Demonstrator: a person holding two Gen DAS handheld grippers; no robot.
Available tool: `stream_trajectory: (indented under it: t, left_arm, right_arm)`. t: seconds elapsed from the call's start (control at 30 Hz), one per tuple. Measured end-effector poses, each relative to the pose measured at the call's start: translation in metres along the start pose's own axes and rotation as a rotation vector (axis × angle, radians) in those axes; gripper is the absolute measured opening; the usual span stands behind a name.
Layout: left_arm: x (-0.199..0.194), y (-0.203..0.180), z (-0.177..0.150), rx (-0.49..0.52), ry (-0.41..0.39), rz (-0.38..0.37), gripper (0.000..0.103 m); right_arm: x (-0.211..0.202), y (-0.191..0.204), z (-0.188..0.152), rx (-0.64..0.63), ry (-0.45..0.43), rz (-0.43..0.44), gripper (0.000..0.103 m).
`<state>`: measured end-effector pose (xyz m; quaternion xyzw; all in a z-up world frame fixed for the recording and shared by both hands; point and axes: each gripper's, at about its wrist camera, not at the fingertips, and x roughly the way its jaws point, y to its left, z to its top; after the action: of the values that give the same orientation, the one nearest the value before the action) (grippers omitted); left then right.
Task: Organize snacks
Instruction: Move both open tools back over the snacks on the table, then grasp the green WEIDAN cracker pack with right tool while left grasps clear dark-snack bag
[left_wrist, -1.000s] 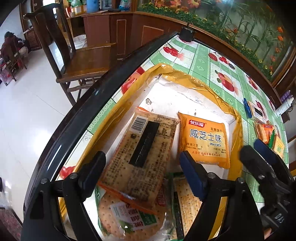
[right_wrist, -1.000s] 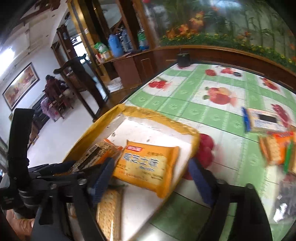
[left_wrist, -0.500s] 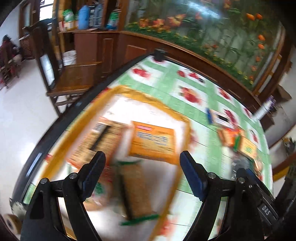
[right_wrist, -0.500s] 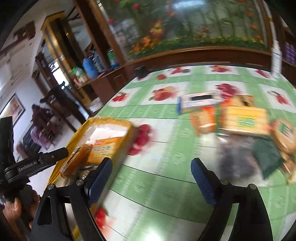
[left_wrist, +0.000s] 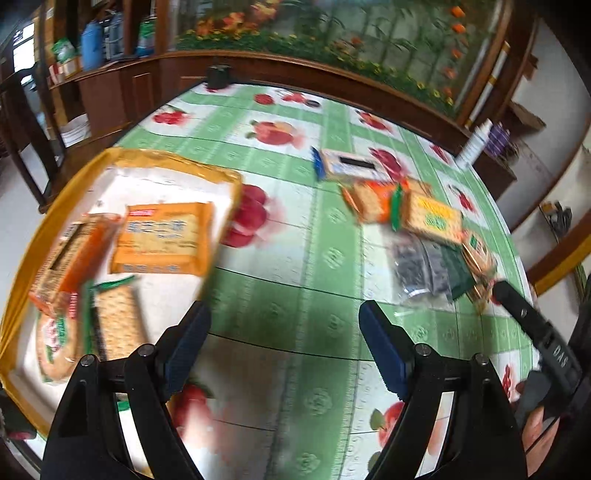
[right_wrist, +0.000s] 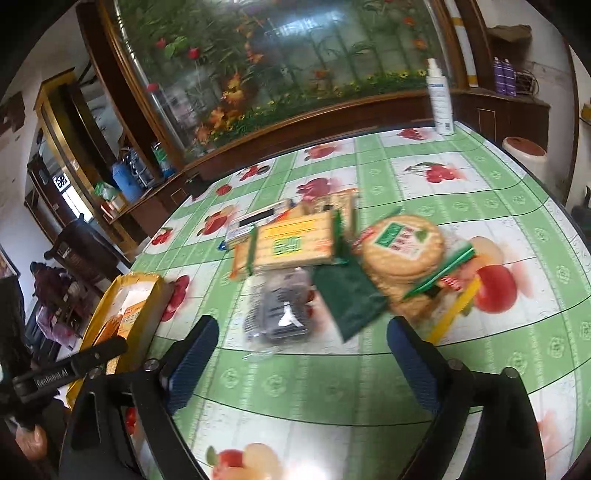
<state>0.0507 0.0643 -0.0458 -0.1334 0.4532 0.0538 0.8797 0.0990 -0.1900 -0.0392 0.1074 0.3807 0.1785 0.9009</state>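
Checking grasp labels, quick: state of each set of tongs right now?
Left tongs: open, holding nothing, above the tablecloth.
Right tongs: open, holding nothing, facing the loose snack pile.

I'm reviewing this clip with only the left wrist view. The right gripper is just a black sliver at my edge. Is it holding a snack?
Observer: No. In the right wrist view the right gripper is open and grips nothing. It points at the near edge of the snack pile.
Reviewer: What lies at the pile's right end? It is smeared for me.
Observer: A round cracker pack with a green label, lying on top of other packs.
Reviewer: Is there anything beyond the table on that side?
Observer: A pale container with an orange top stands past the table's edge.
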Motion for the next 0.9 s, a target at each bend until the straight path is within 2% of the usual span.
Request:
stream_trajectory:
  t: [0.13, 0.27, 0.37, 0.47, 0.77, 0.83, 0.9]
  left_arm:
    - [0.003, -0.007, -0.004, 0.016, 0.009, -0.004, 0.082]
    - [0.009, -0.007, -0.006, 0.020, 0.022, 0.001, 0.082]
    - [0.017, -0.006, -0.009, 0.019, 0.042, 0.006, 0.082]
    - [0.025, -0.007, -0.012, 0.023, 0.064, 0.008, 0.082]
    - [0.040, -0.013, -0.019, 0.037, 0.106, 0.014, 0.082]
    - [0.043, -0.016, -0.020, 0.045, 0.114, 0.012, 0.082]
    - [0.044, -0.017, -0.020, 0.045, 0.115, 0.013, 0.082]
  right_arm:
    - [0.008, 0.006, 0.022, -0.167, -0.015, 0.017, 0.097]
    - [0.022, 0.029, 0.043, -0.371, -0.017, 0.045, 0.097]
    - [0.045, 0.051, 0.049, -0.528, 0.027, 0.086, 0.095]
    - [0.071, 0.064, 0.049, -0.641, 0.089, 0.082, 0.095]
    - [0.122, 0.055, 0.055, -0.726, 0.232, 0.044, 0.092]
    - [0.128, 0.055, 0.053, -0.743, 0.260, 0.014, 0.077]
    - [0.124, 0.055, 0.050, -0.734, 0.248, 0.011, 0.074]
